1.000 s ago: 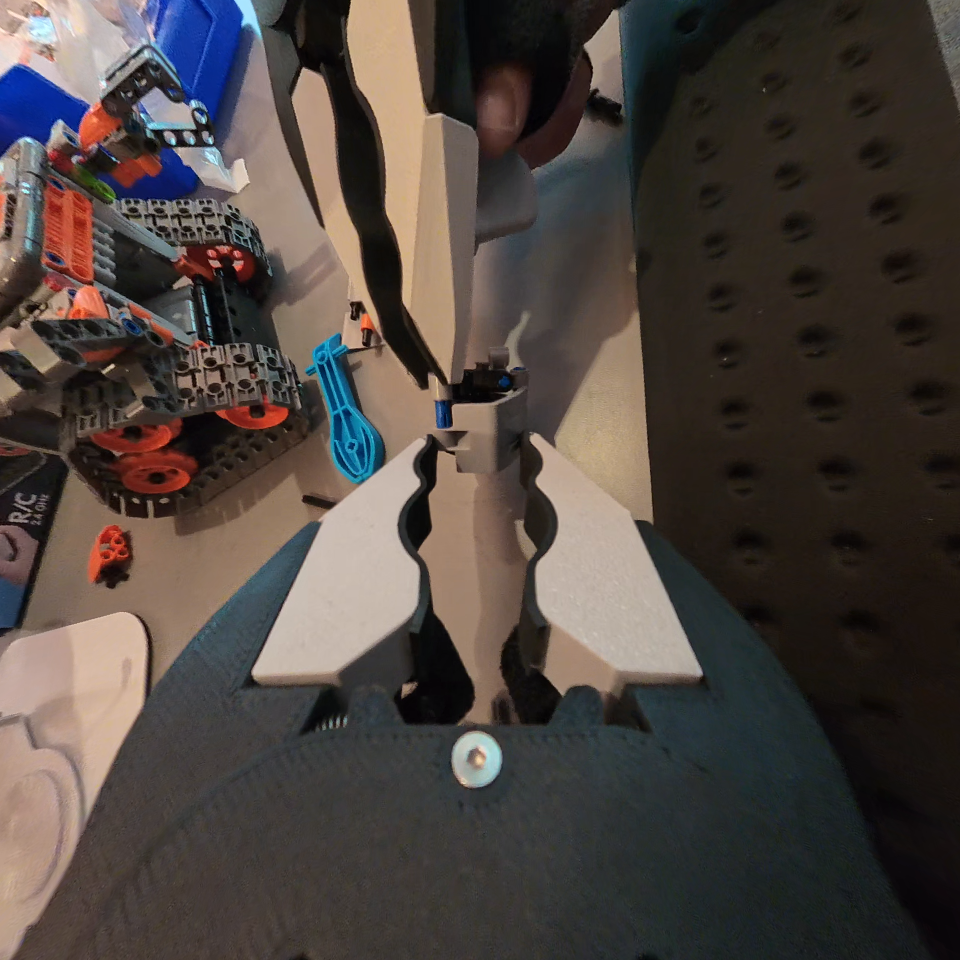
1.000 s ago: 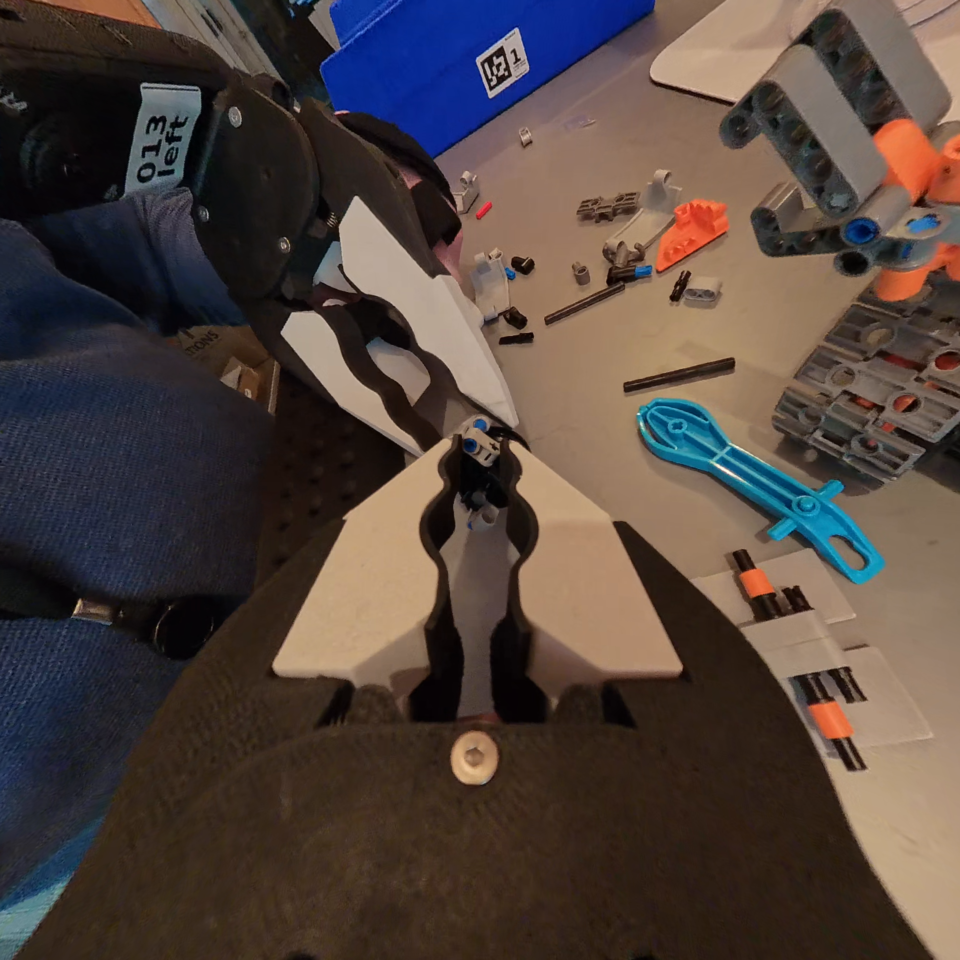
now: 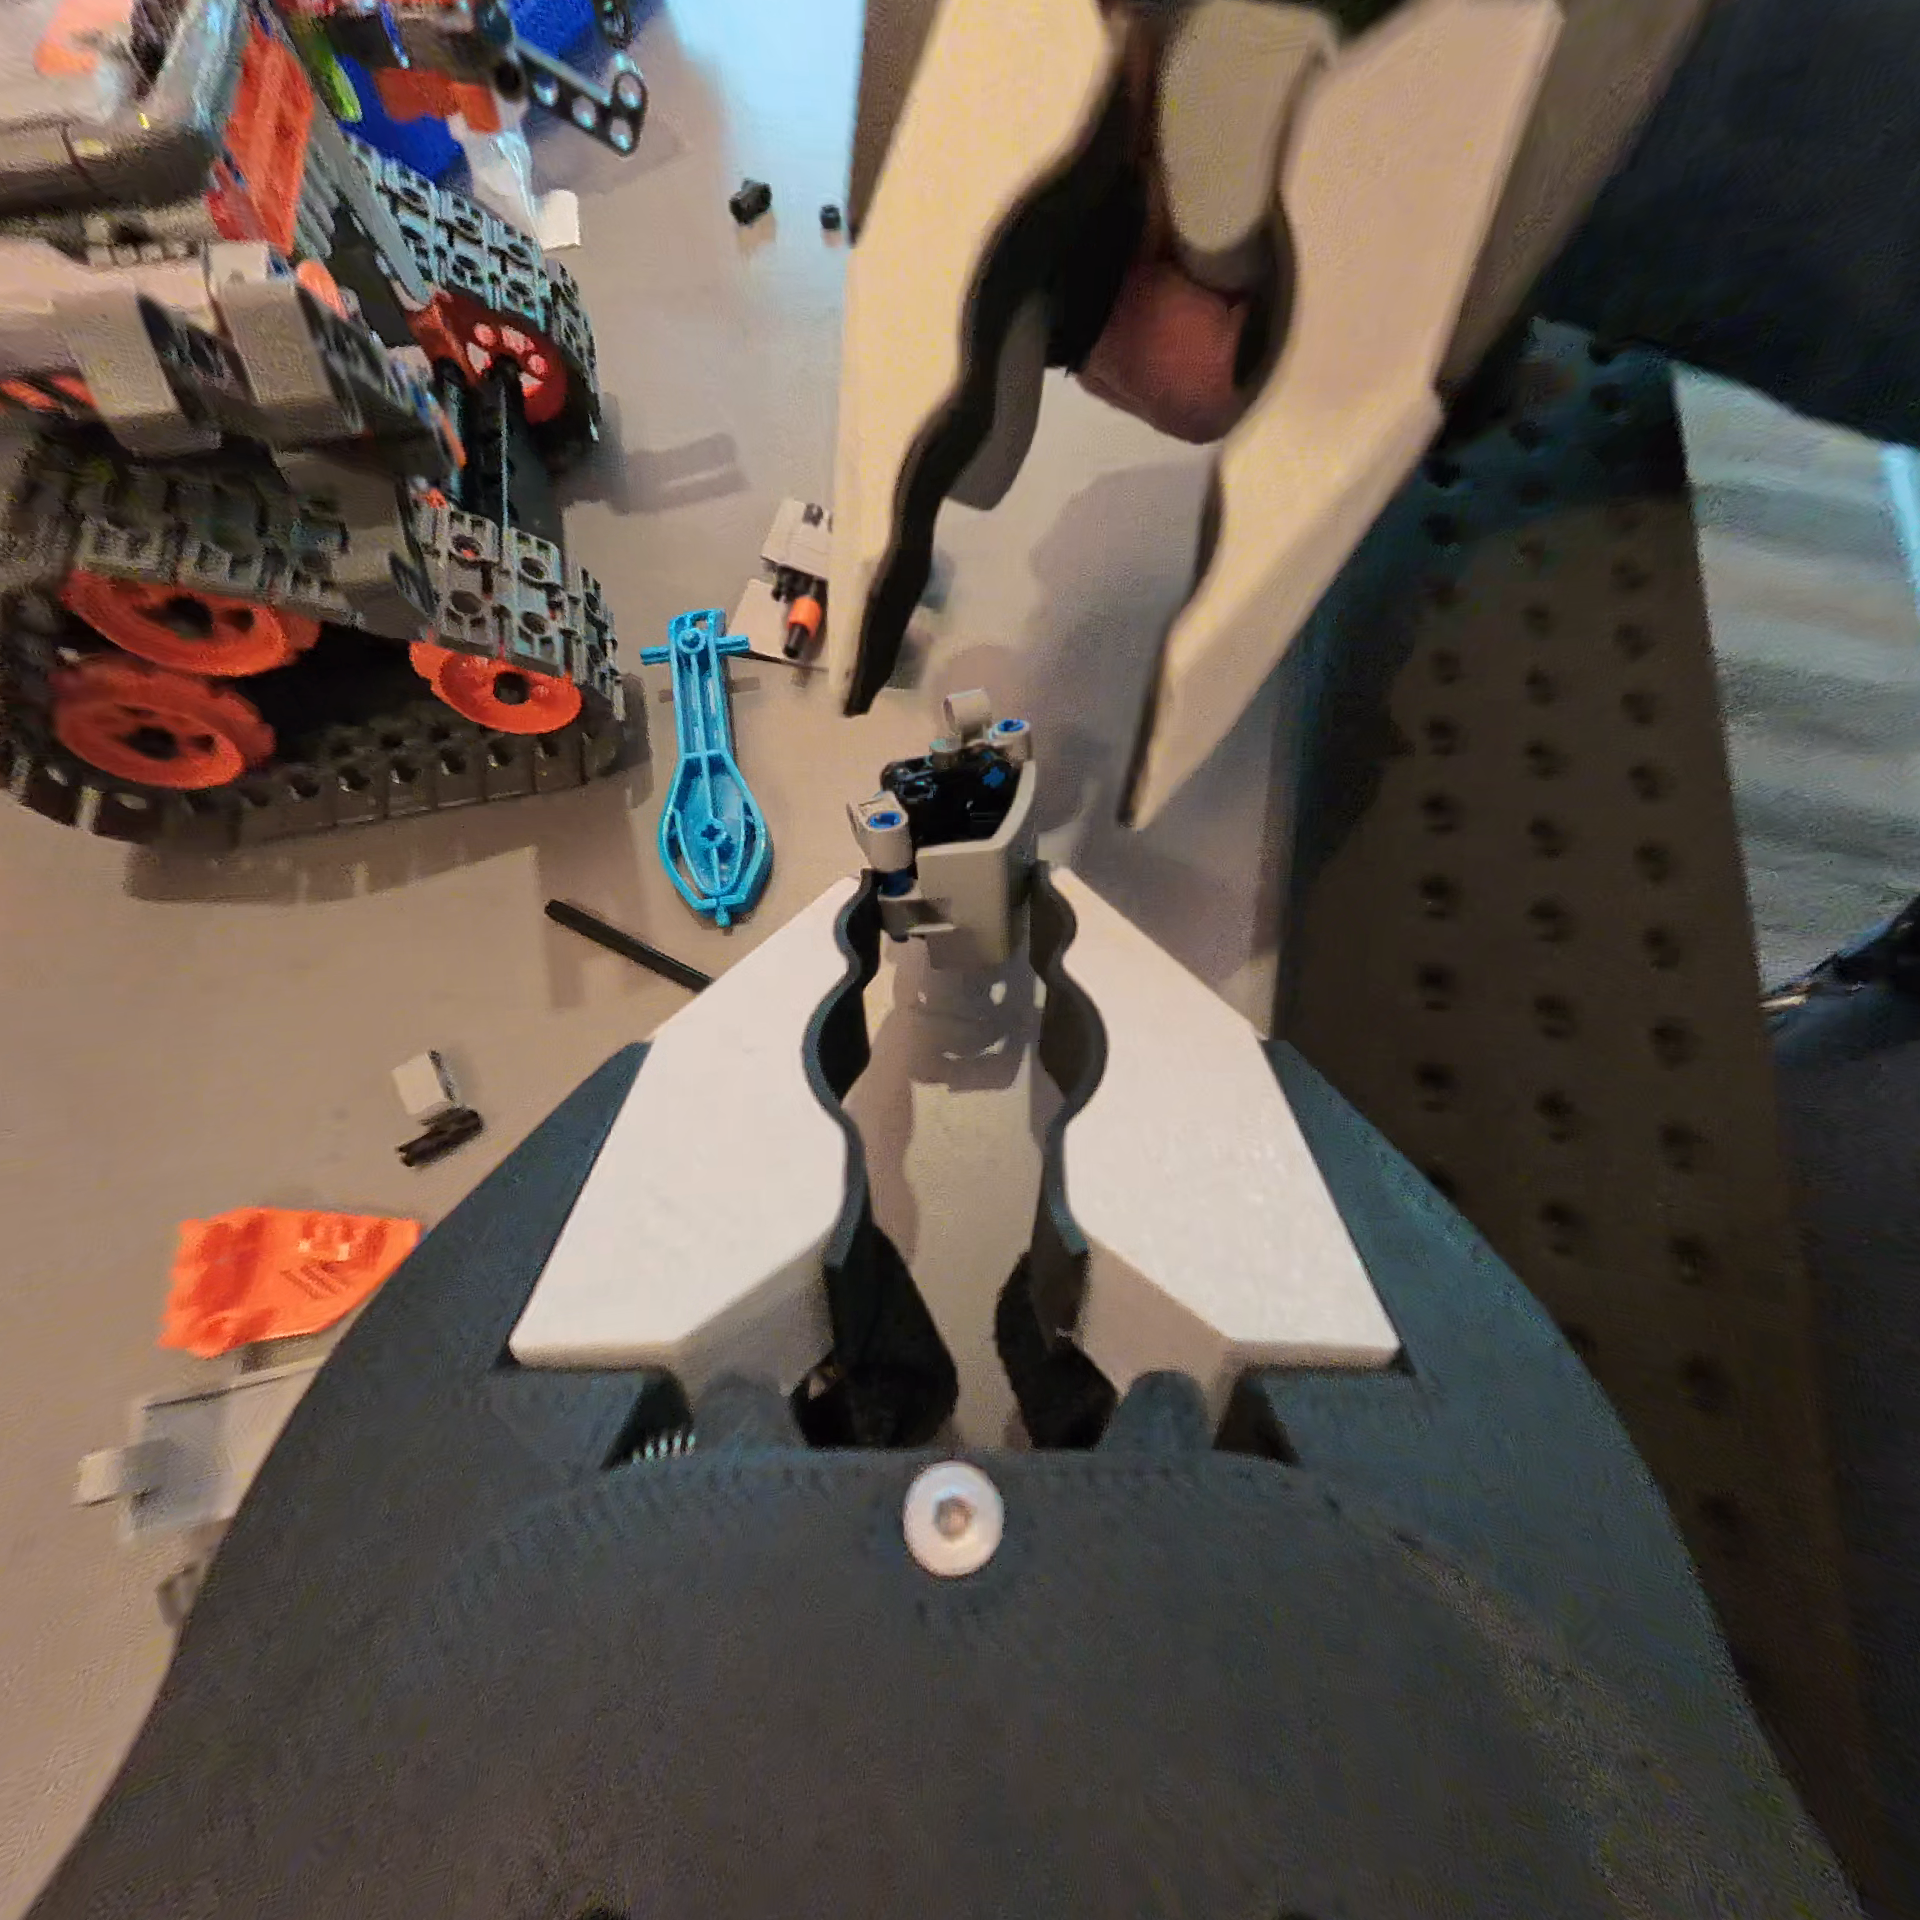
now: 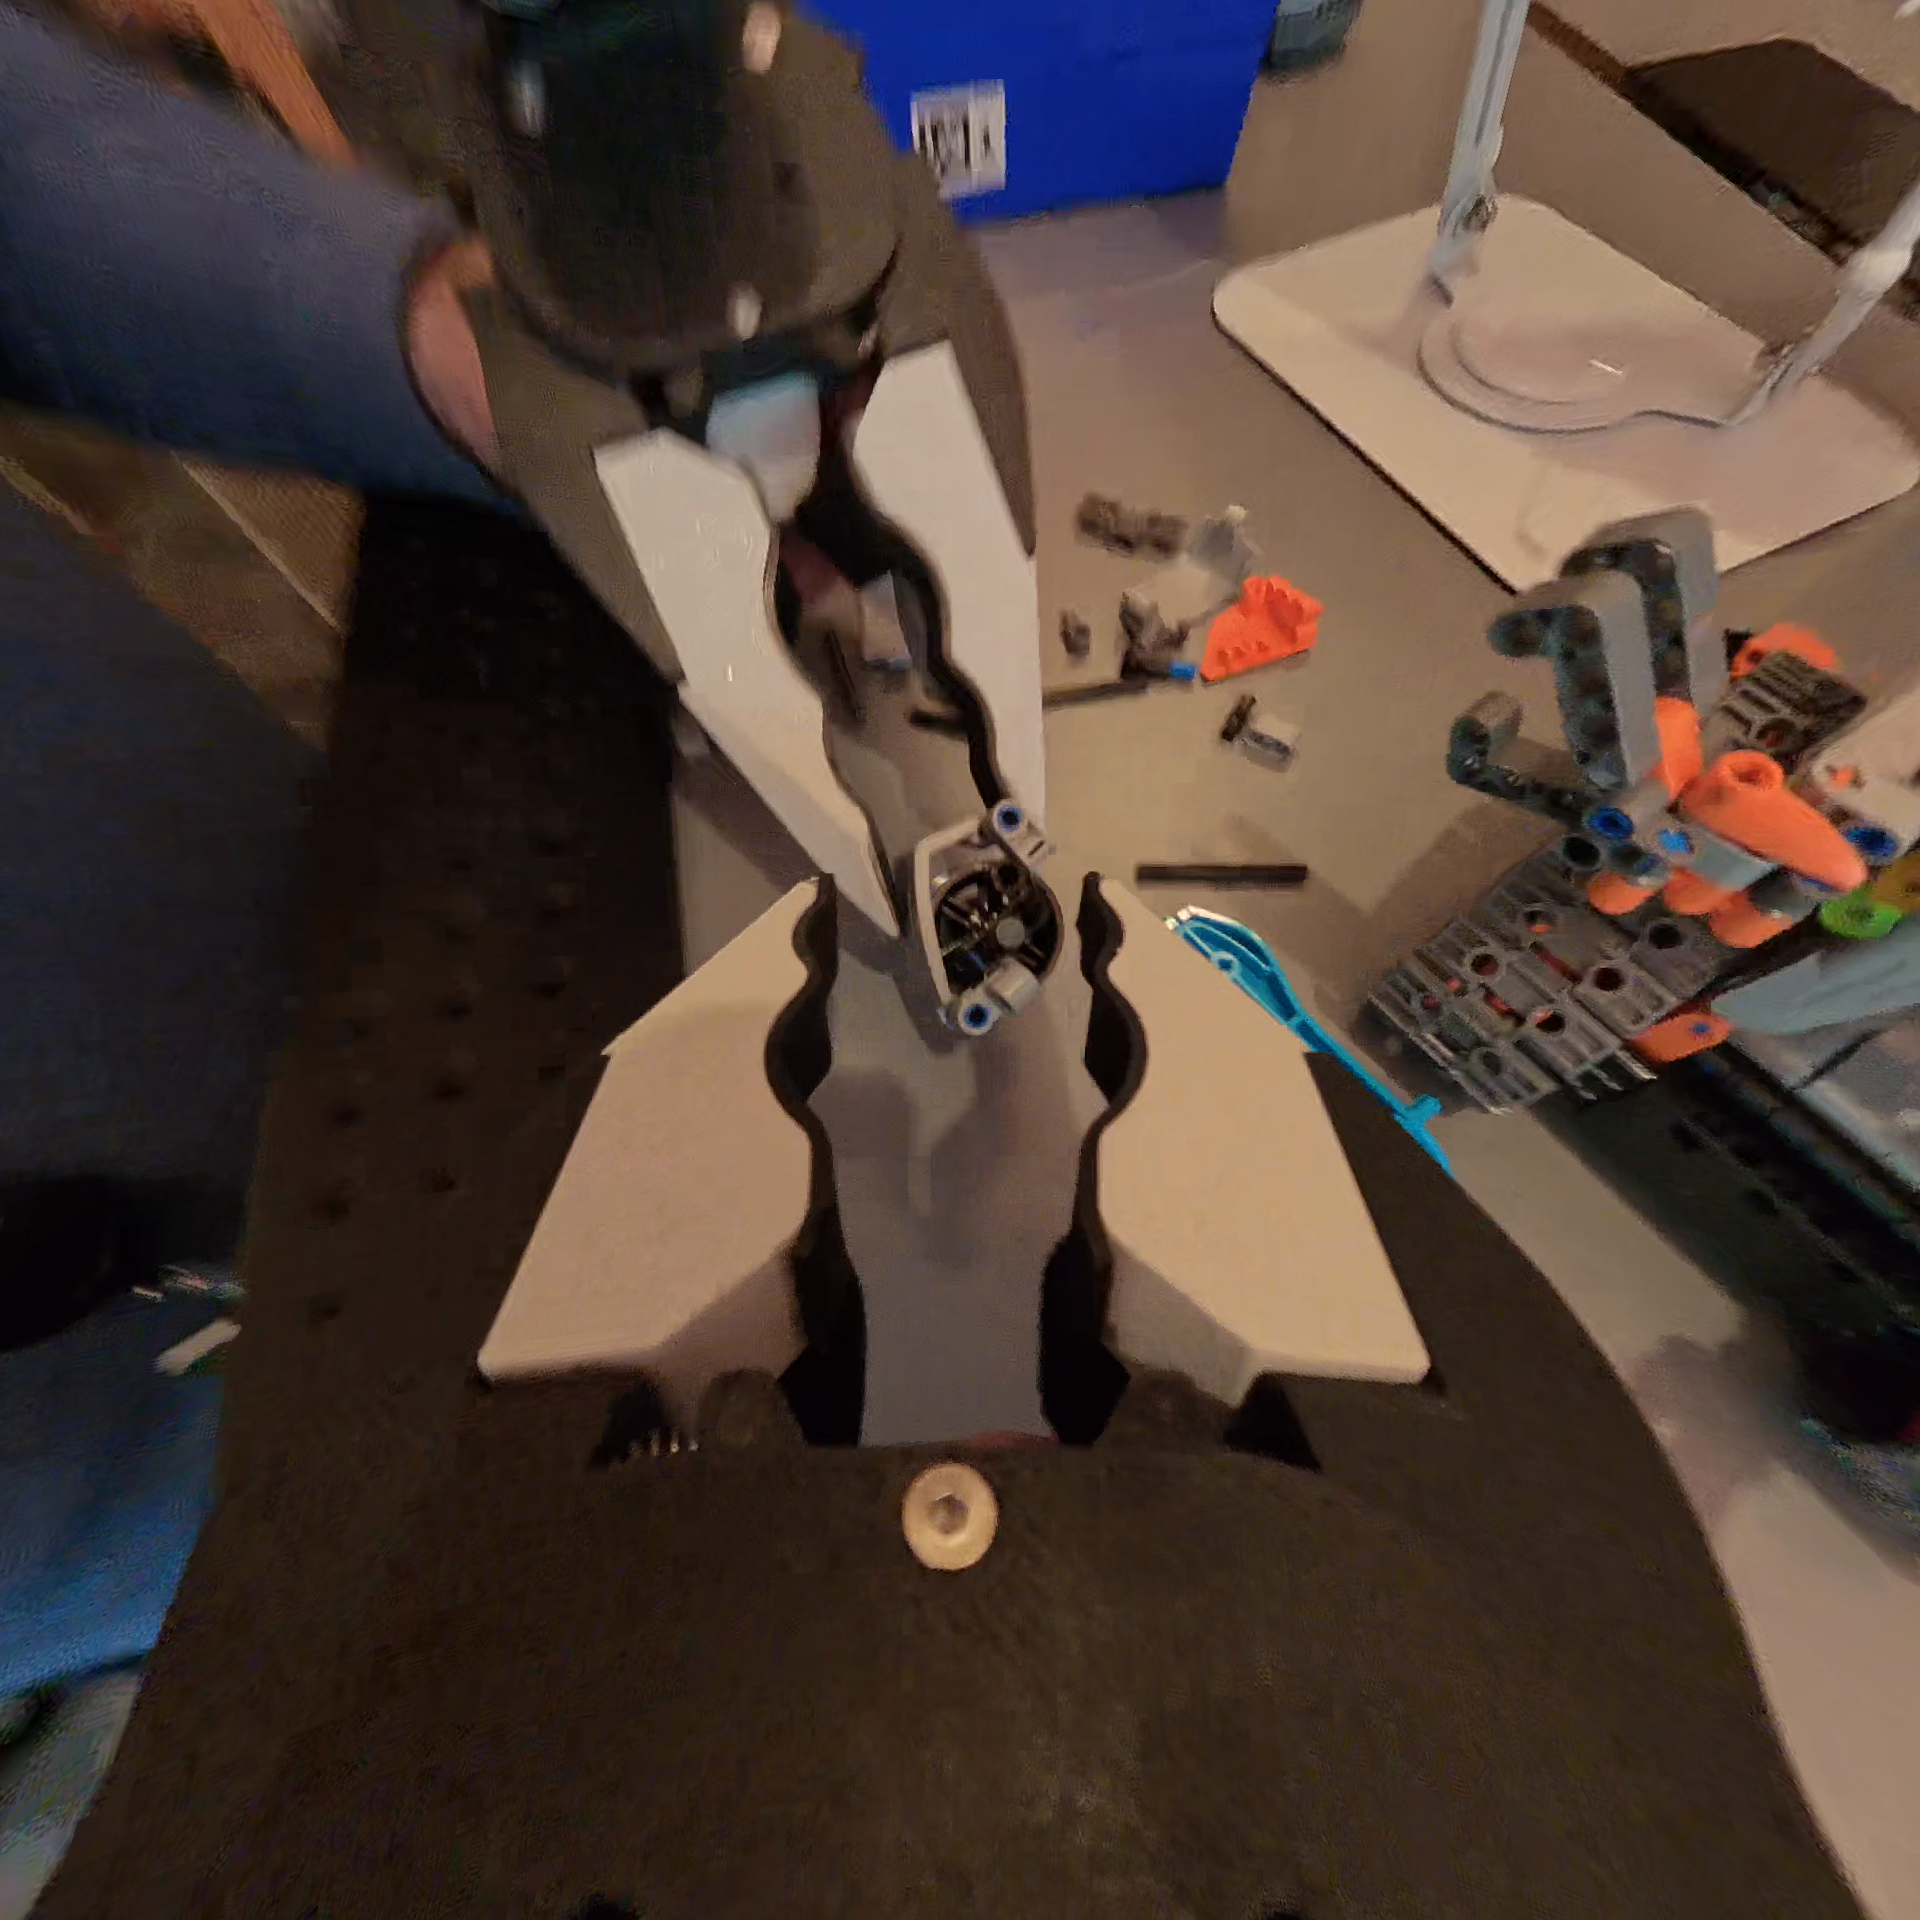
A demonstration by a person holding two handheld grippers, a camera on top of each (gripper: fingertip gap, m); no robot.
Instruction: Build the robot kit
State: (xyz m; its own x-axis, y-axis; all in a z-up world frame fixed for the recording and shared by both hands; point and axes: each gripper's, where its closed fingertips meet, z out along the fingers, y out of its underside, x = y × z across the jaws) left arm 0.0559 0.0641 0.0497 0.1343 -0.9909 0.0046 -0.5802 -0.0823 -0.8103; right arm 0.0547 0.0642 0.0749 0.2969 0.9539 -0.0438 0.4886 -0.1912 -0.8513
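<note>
My left gripper (image 3: pixel 951 878) is shut on a small grey and black brick assembly (image 3: pixel 961 821) with blue pins and holds it above the grey table (image 3: pixel 312 1039). My right gripper (image 4: pixel 958 885) is open, its jaws spread on either side of the same assembly (image 4: pixel 987 925) without touching it. In the left wrist view the right gripper's fingers (image 3: pixel 1299 520) hang just above and behind the assembly. In the right wrist view the left gripper's fingers (image 4: pixel 727 623) come in from the upper left.
A tracked vehicle model (image 3: pixel 312 644) with orange wheels stands to the left; it also shows in the right wrist view (image 4: pixel 1558 987). A blue plastic tool (image 3: pixel 712 790), a black axle (image 3: pixel 623 945) and loose parts lie nearby. A black perforated mat (image 3: pixel 1538 935) borders the table. A blue bin (image 4: pixel 1039 94) stands behind. Less than 4 cm separates the two grippers' tips.
My right gripper has opened, let go of the assembly and drawn back a little. My left gripper still holds the assembly and has turned, with more of the assembly showing.
</note>
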